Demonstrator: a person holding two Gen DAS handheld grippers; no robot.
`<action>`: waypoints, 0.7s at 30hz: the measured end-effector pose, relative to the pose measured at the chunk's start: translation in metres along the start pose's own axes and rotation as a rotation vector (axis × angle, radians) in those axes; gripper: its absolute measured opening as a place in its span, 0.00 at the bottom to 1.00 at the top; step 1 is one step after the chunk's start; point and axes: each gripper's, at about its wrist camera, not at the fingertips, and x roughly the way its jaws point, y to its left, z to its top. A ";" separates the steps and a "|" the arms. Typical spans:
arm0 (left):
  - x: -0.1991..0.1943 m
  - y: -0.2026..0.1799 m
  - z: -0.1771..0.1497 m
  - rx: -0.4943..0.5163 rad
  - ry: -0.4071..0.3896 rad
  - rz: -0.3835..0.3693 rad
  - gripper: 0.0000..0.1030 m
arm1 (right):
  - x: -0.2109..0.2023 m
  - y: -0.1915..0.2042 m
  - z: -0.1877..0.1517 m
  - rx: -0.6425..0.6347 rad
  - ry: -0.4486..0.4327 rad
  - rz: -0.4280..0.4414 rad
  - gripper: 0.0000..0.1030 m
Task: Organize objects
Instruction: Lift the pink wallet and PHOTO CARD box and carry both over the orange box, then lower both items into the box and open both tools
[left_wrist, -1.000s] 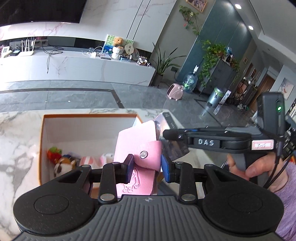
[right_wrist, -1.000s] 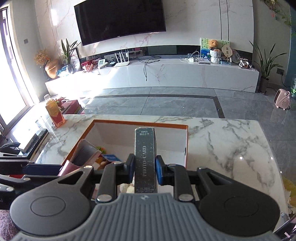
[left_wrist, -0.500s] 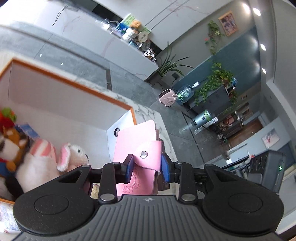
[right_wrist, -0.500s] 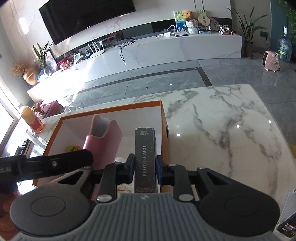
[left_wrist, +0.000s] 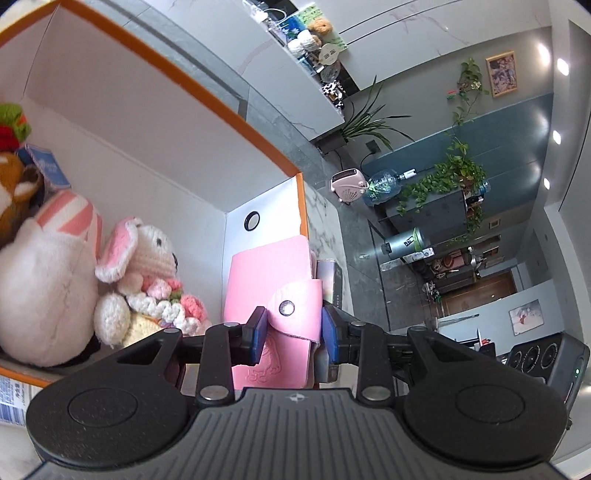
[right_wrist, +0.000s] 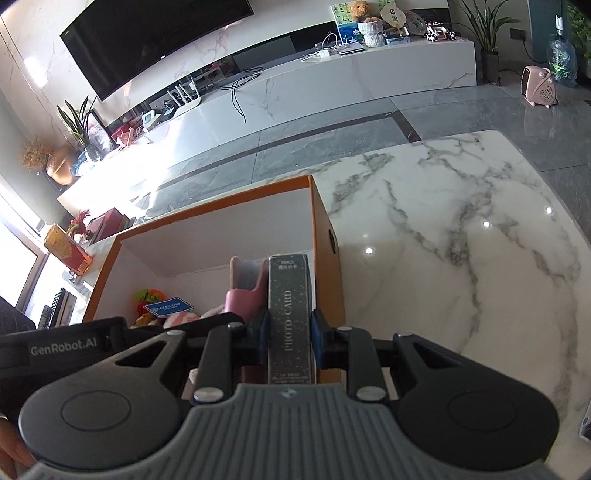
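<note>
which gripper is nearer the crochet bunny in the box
Left. The left gripper is beside the crochet bunny; the right gripper is farther over, by the box wall.

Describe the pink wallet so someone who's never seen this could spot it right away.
Find the orange-rimmed box on the marble table. At its right end, the left gripper holds the pink wallet upright beside the dark card box. It is the only flat pink thing with a snap strap; the other pink items are plush toys.

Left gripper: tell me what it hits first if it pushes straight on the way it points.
Probably the box's white end wall, the one with the round hole. The left gripper is shut on the pink wallet, whose far edge looks close to that wall, so the wallet would likely touch first. Depth is unclear.
</note>
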 end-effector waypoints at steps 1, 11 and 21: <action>0.001 0.002 0.000 -0.005 0.002 0.003 0.36 | 0.000 0.000 0.000 0.002 0.000 -0.001 0.24; 0.003 0.009 -0.002 -0.048 0.013 -0.017 0.36 | 0.002 0.005 0.005 -0.021 0.047 -0.028 0.25; 0.008 0.012 -0.006 -0.062 0.004 -0.039 0.36 | 0.004 0.008 0.012 -0.012 0.082 -0.075 0.25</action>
